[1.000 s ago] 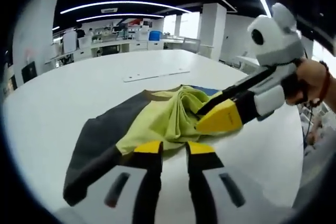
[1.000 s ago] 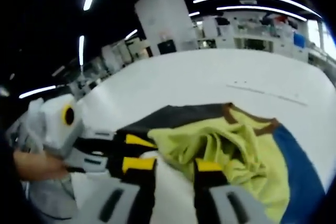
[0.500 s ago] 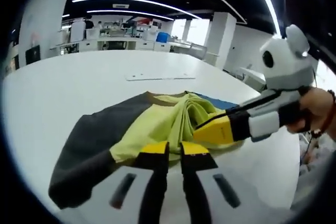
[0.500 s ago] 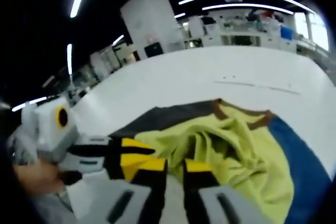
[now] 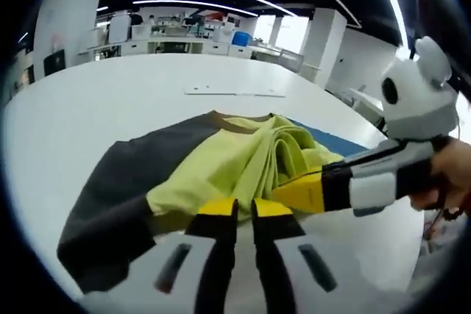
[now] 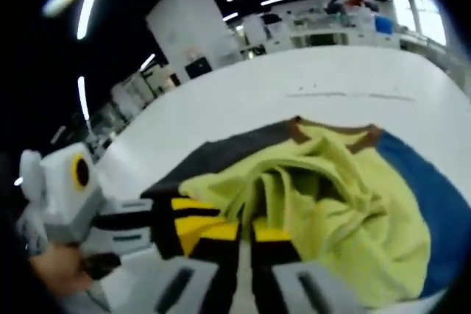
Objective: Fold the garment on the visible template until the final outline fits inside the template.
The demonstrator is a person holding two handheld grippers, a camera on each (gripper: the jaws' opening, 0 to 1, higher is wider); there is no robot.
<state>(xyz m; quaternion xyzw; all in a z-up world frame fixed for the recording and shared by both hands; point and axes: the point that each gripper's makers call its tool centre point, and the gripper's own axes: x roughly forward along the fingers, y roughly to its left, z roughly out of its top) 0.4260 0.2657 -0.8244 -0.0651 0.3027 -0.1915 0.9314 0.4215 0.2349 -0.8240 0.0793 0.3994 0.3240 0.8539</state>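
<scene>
In my left gripper view, the dark grey sleeve side of the garment (image 5: 221, 167) spreads over the left and lower left of the frame on the white table (image 5: 88, 108). The yellow-green body lies bunched in folds at the centre, with a brown collar at its upper edge and a strip of blue just right of it. My left gripper (image 5: 238, 209) rises from the bottom centre; its yellow-tipped jaws stand nearly together, pinching the near yellow-green hem. To the right, my right gripper (image 5: 298, 190) comes in from the frame's right edge, its yellow tip pressed into the bunched cloth, and a hand (image 5: 445, 185) grips its handle at the far right. A pale flat strip (image 5: 234, 93) lies on the table beyond the garment, upper centre. I cannot make out a template outline under the cloth.

In my right gripper view, the left gripper (image 6: 193, 220) enters from the lower left, white housing and yellow tips, reaching the garment's (image 6: 324, 196) near edge. Right of it, at bottom centre, the right gripper (image 6: 246, 232) has its jaws drawn close on a fold of yellow-green fabric. The grey part runs up the centre-left, the brown collar sits upper centre, and the blue side fills the right of the frame.
</scene>
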